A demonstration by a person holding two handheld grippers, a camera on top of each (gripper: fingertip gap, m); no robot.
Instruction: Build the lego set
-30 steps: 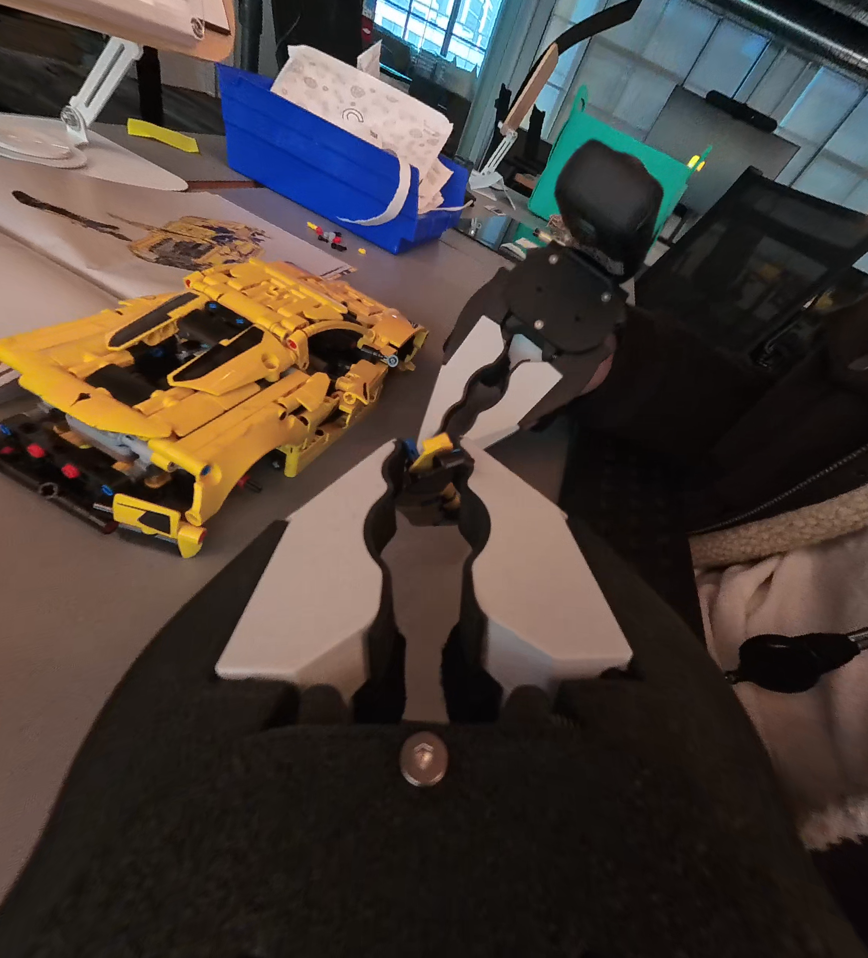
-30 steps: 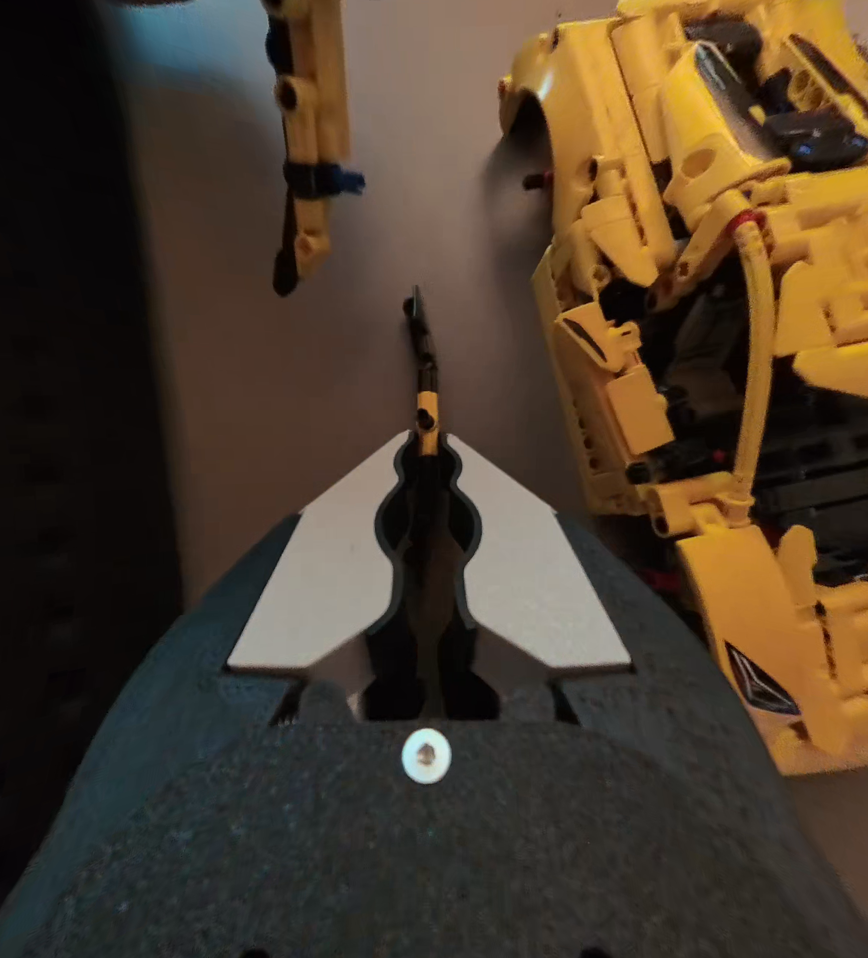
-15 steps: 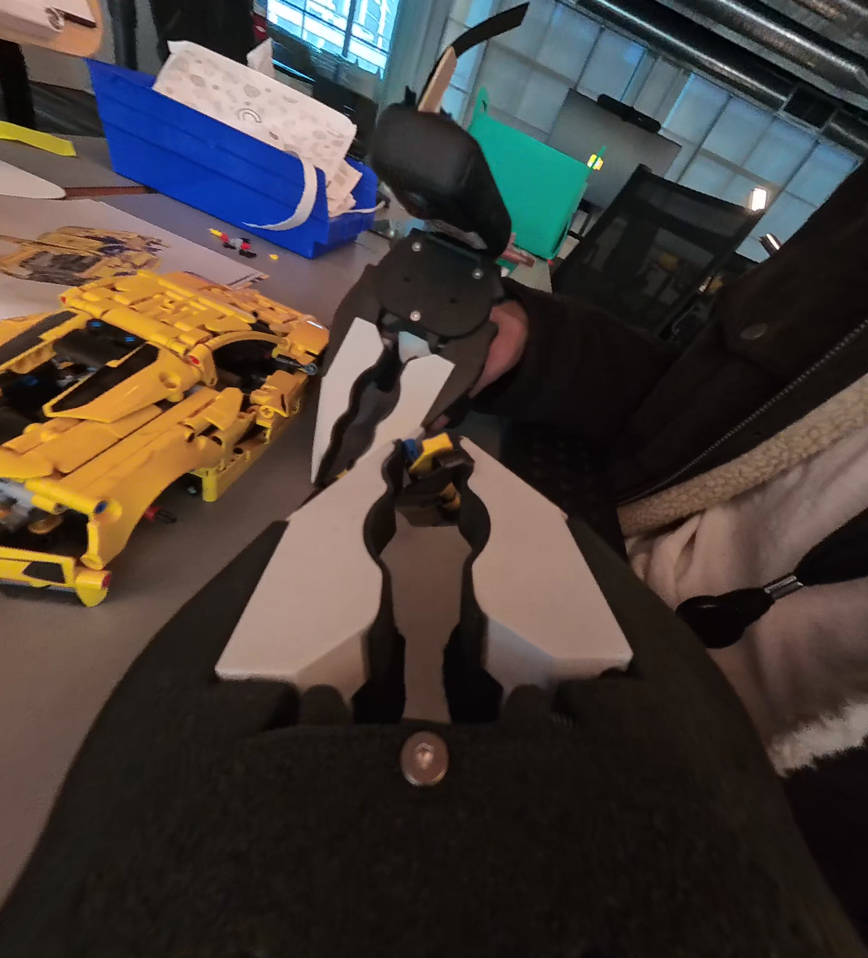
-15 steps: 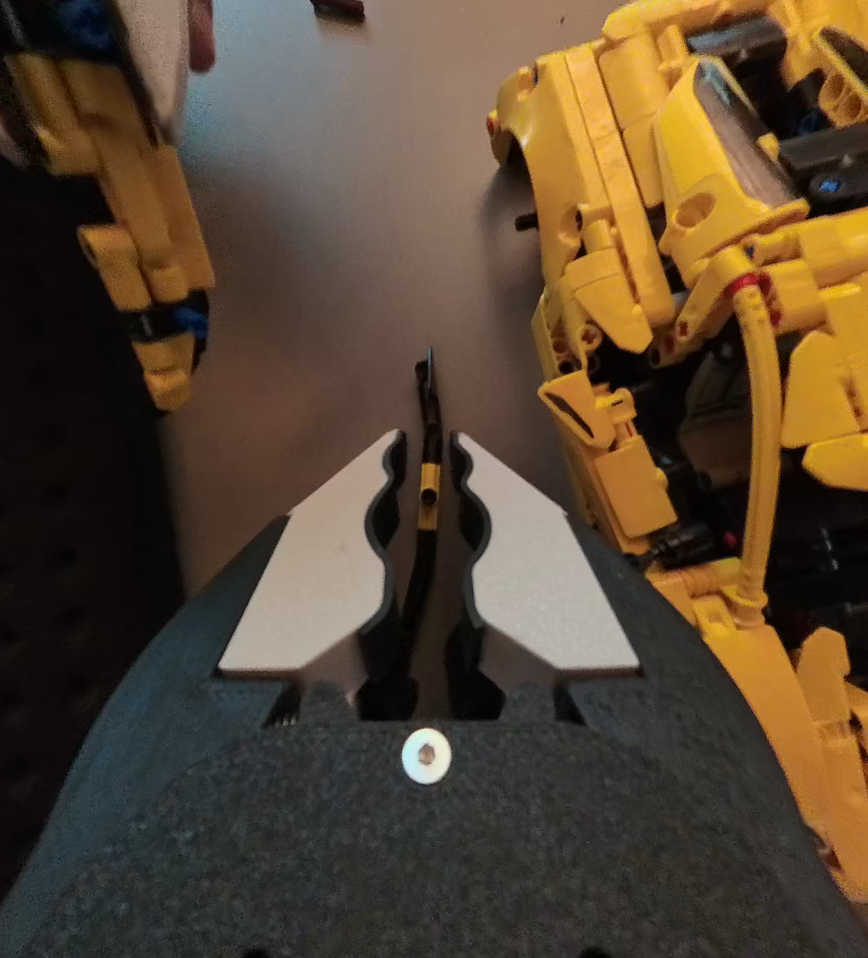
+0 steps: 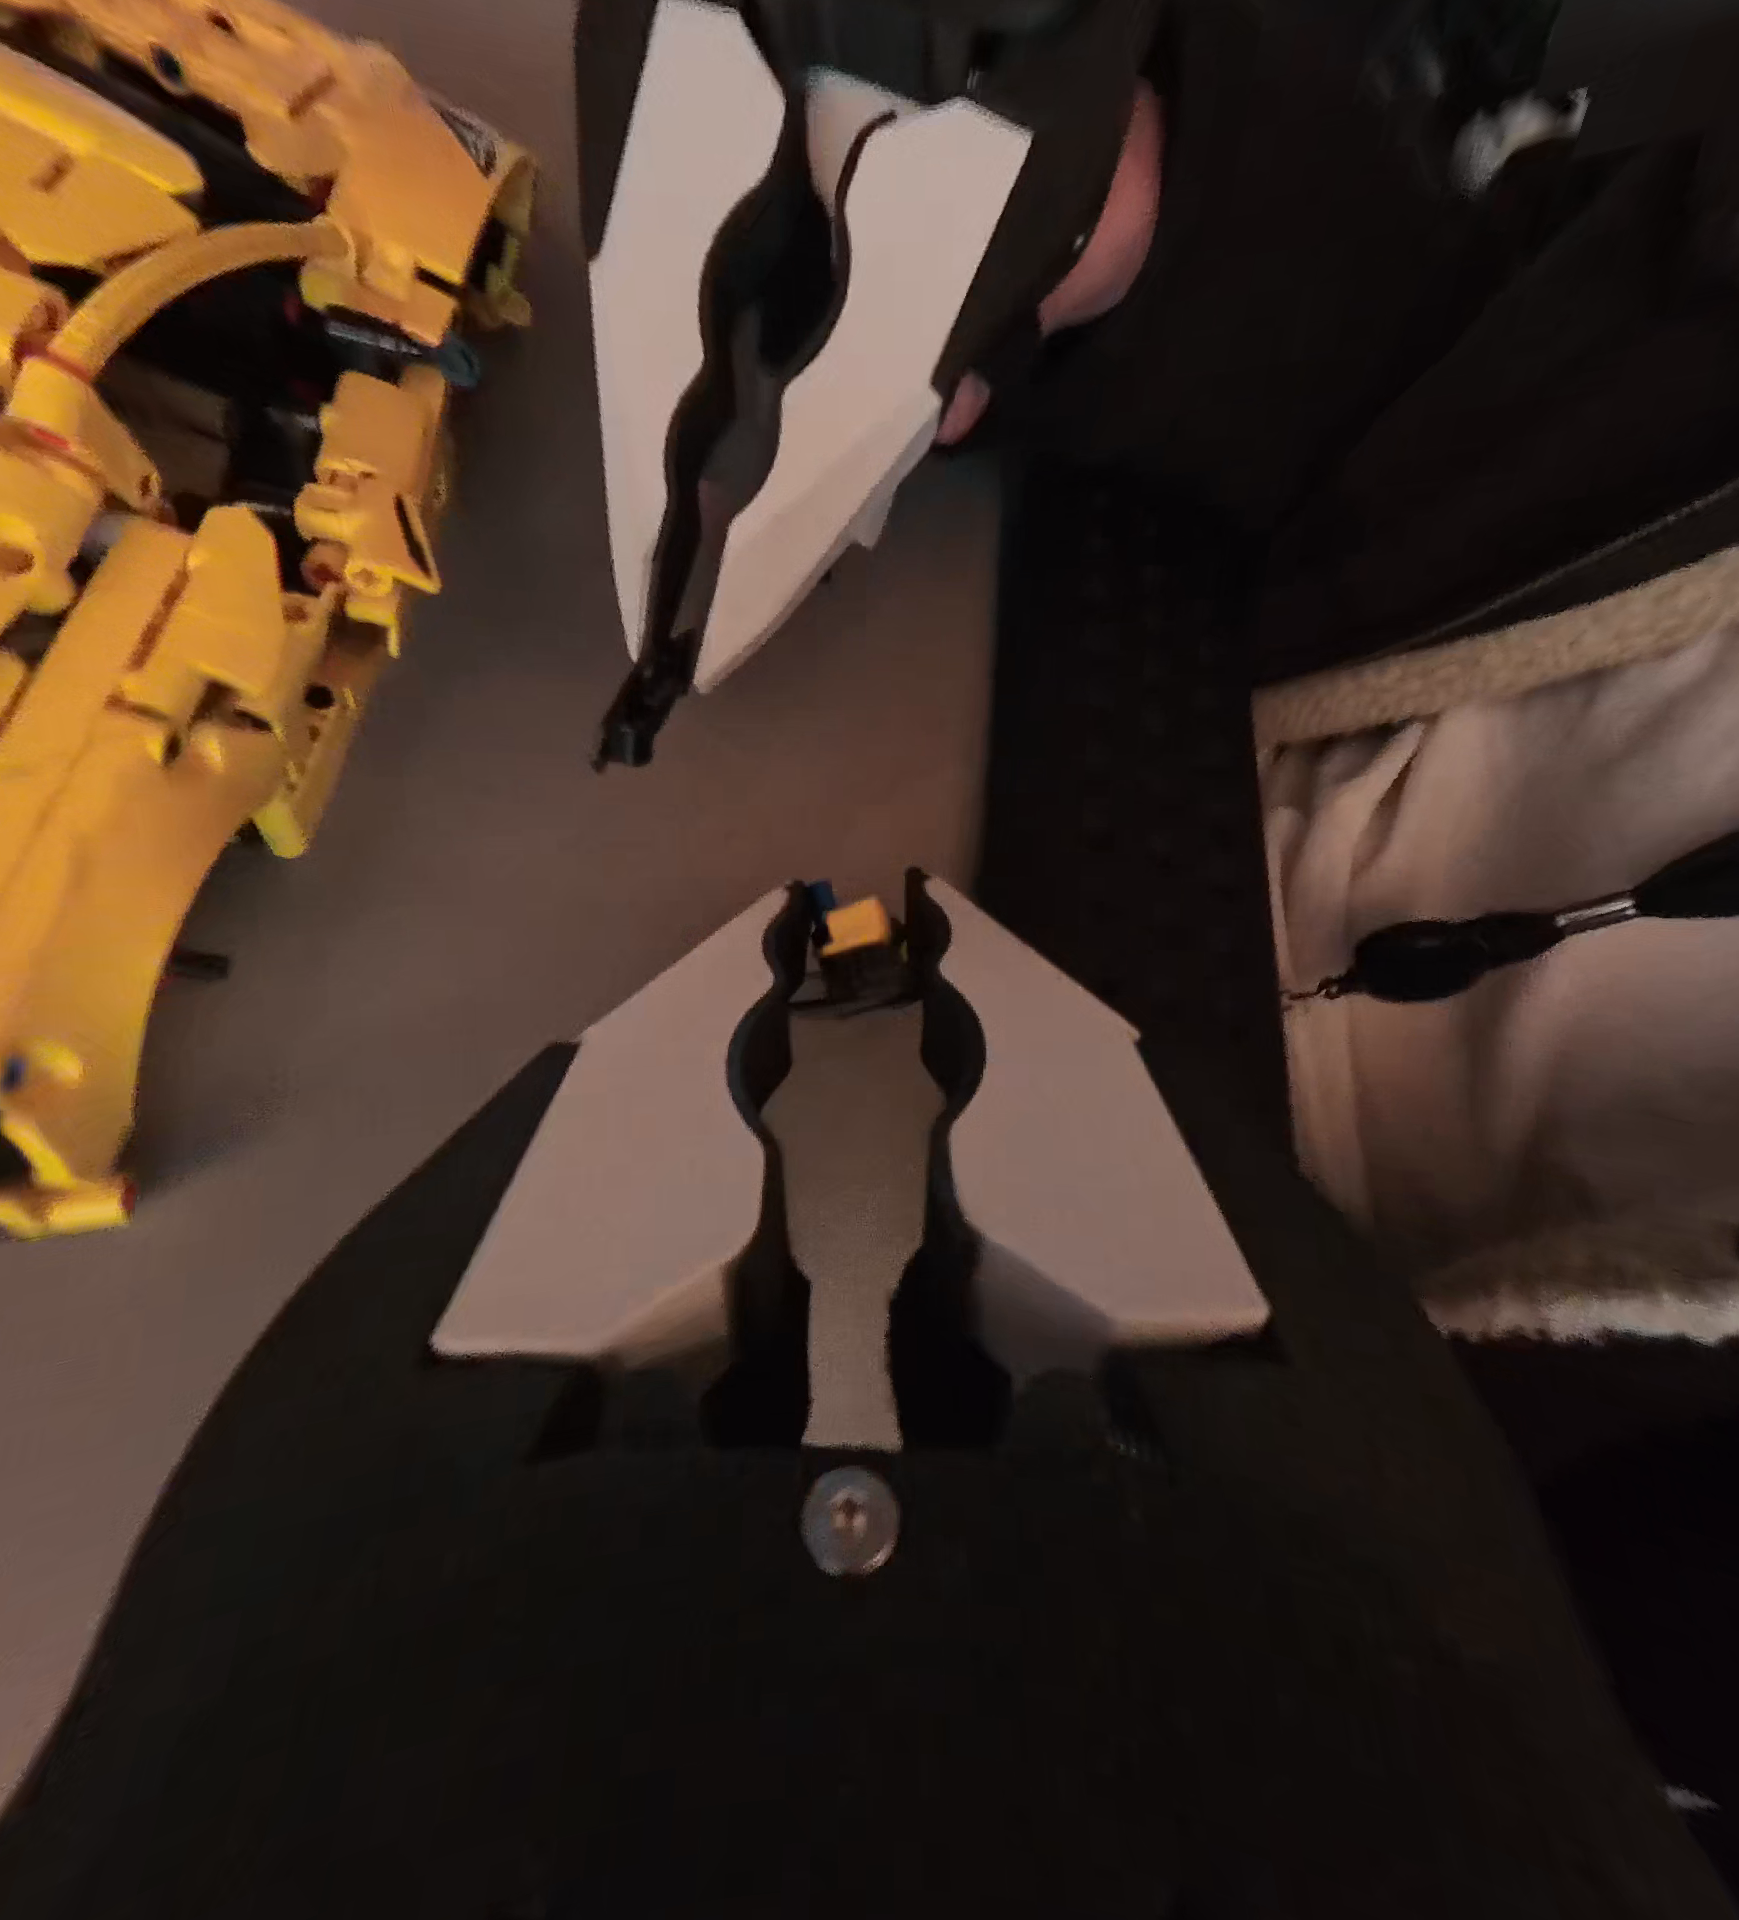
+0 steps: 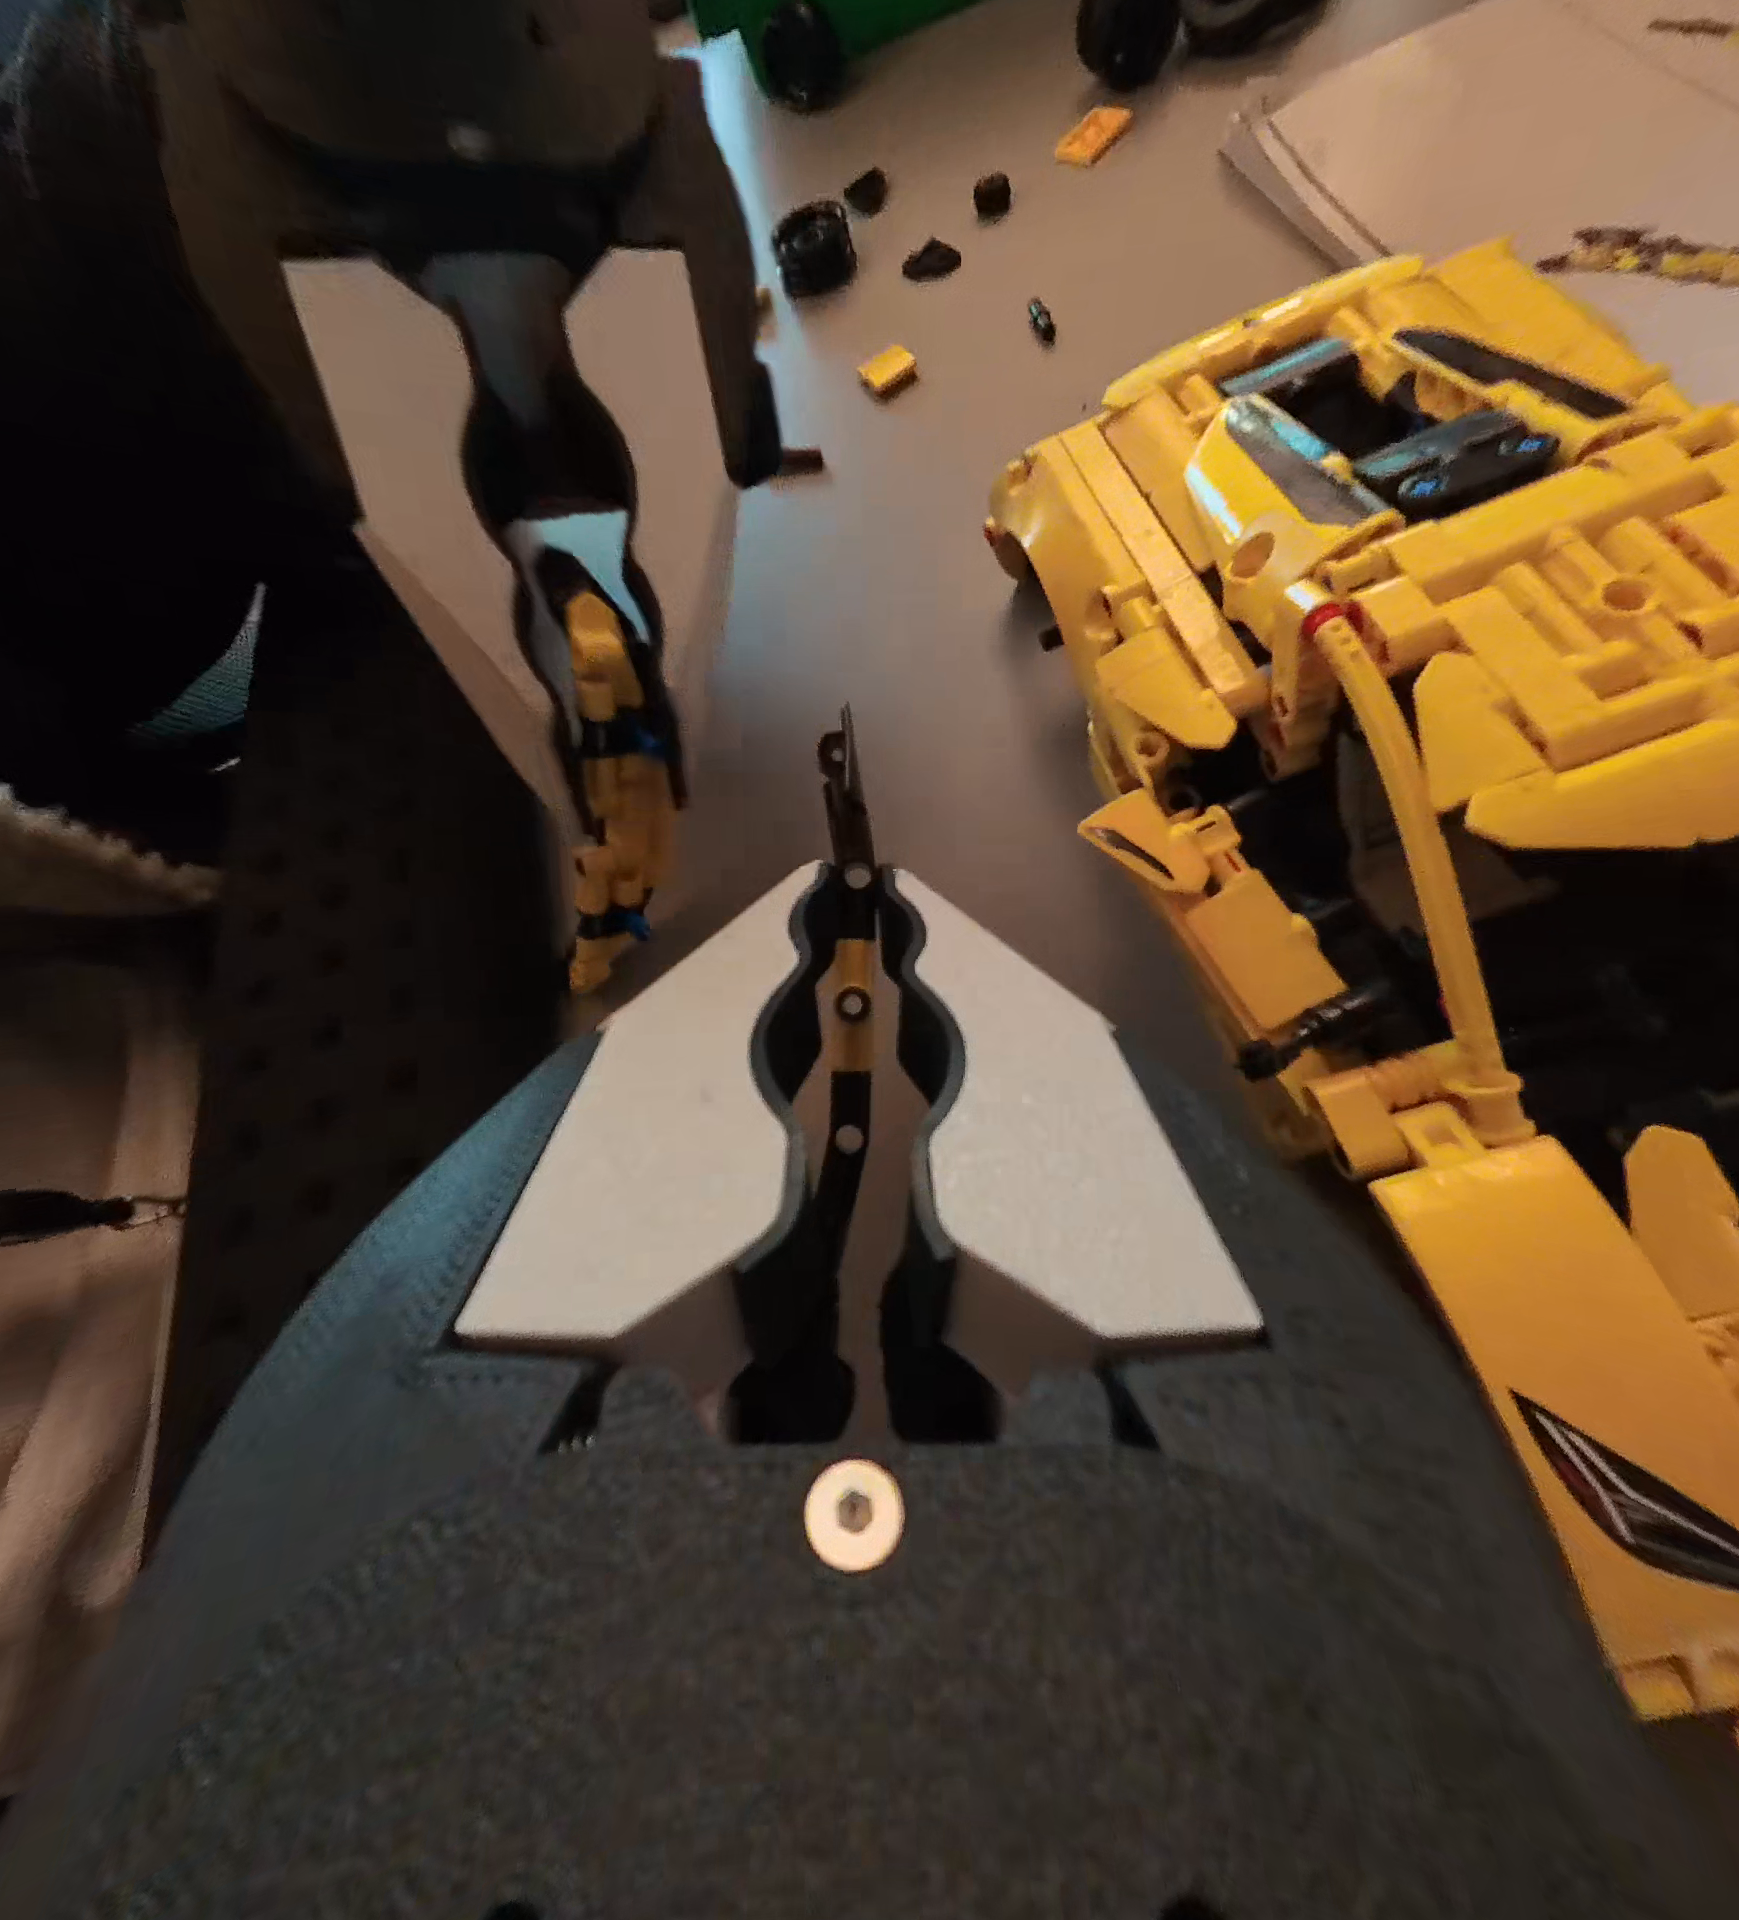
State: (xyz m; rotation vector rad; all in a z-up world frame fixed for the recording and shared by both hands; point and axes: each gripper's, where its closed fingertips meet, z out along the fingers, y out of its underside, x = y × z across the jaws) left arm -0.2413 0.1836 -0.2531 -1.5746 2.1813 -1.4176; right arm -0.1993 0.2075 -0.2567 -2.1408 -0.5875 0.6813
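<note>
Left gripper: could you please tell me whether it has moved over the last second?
Yes. The left gripper has tipped down toward the table and moved nearer the yellow car, which now looms larger at the left.

I am looking at a grey table (image 6: pixel 906 582) that is carrying everything here. A large yellow lego car (image 6: pixel 1467 831) is sitting on it to my right. Beyond the car, small loose pieces are lying scattered: a black wheel (image 6: pixel 815 247), several black bits (image 6: pixel 932 260) and two yellow bricks (image 6: pixel 888 370). An open booklet (image 6: pixel 1530 135) is lying at the far right.
</note>
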